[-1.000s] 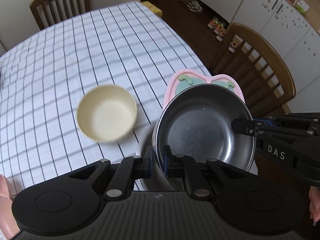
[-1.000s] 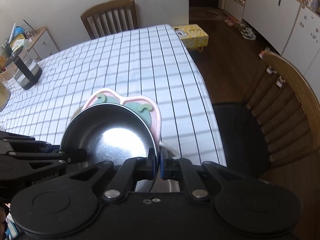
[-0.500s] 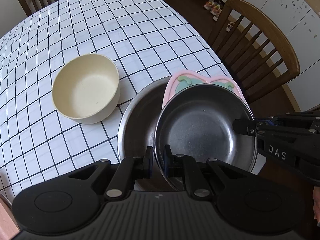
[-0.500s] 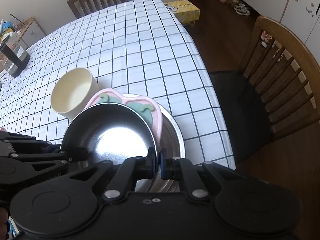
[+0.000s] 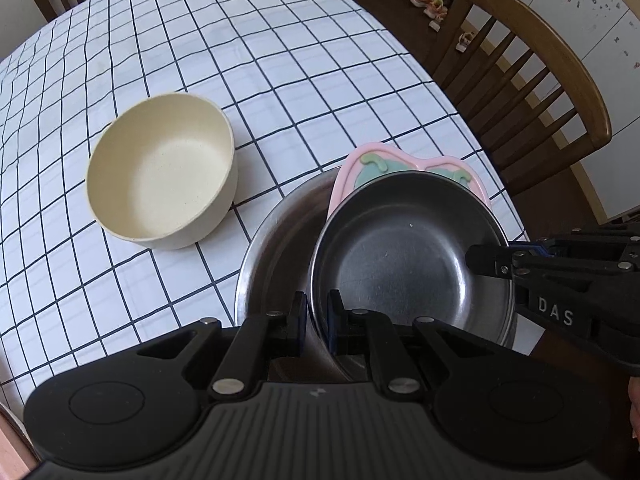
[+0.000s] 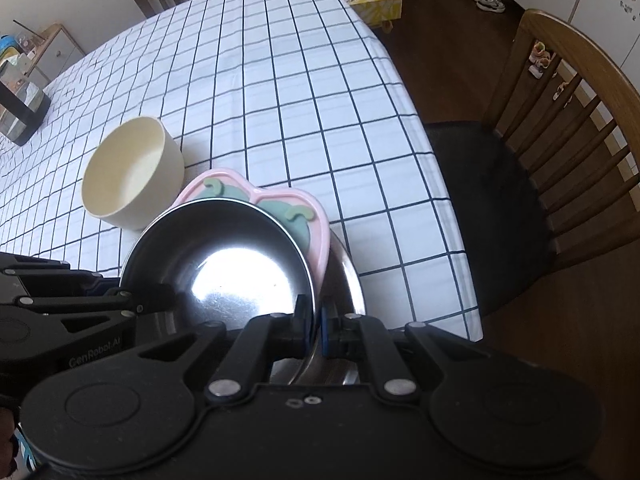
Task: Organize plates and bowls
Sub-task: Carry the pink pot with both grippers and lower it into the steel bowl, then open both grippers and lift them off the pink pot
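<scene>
Both grippers are clenched on one steel bowl: the left gripper [image 5: 317, 312] pinches its near rim and the right gripper [image 6: 316, 320] its opposite rim, carrying the steel bowl [image 5: 404, 256] with a pink plate [image 5: 356, 160] nested under it, over a wider steel plate [image 5: 276, 248] at the near right corner of the checked table [image 5: 280, 60]. If the two hands tilt unevenly, the unclamped pink plate could slide out and clatter off the table edge, which lies just beside. All the dishes look empty, including the cream bowl [image 5: 160, 168] standing apart to the left.
</scene>
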